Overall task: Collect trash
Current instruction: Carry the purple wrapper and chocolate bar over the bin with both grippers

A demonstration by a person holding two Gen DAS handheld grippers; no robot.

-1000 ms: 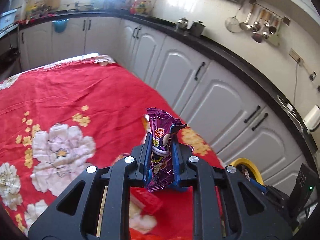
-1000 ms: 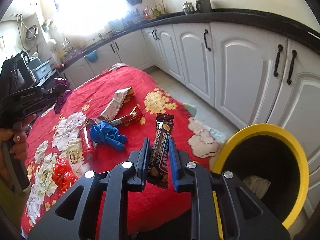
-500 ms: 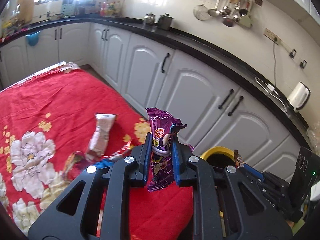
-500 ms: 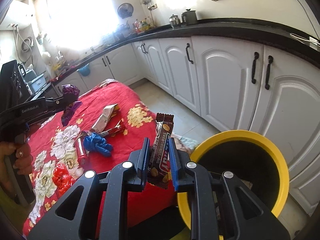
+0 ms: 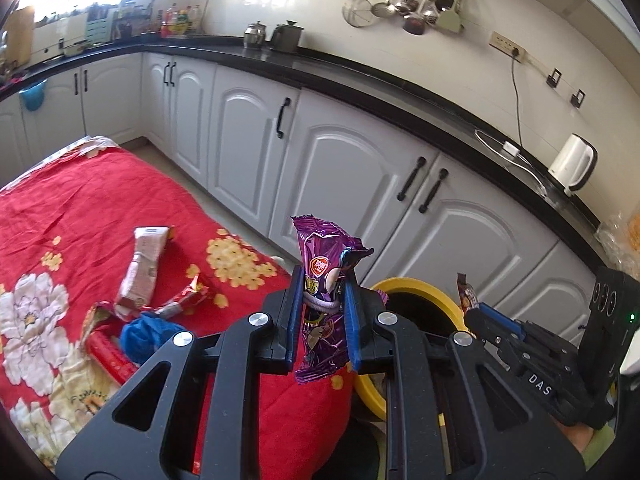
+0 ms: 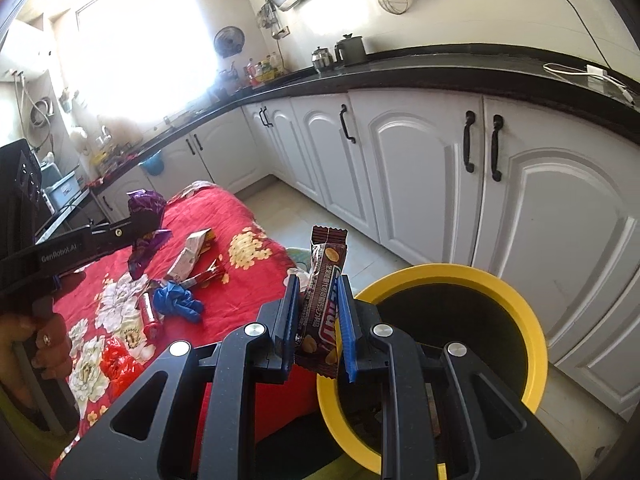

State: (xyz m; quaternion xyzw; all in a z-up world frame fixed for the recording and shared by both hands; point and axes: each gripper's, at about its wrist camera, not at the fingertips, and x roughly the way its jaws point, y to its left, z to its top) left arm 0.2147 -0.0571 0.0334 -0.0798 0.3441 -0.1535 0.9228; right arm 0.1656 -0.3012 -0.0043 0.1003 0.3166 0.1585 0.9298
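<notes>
Between the pads of the right gripper (image 6: pixel 318 320) a brown snack bar wrapper (image 6: pixel 324 304) is being pinched just beside the yellow bin (image 6: pixel 536 344); a purple wrapper (image 5: pixel 322 304) is being clamped by the left gripper (image 5: pixel 320 320) over the red-clothed table (image 5: pixel 100 208). Each should be centred above the opening before being released.

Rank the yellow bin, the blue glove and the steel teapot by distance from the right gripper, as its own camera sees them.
From the right gripper:
1. Yellow bin, just ahead, to its right.
2. Blue glove, on the red cloth to its left.
3. Steel teapot, far off on the black counter.
</notes>
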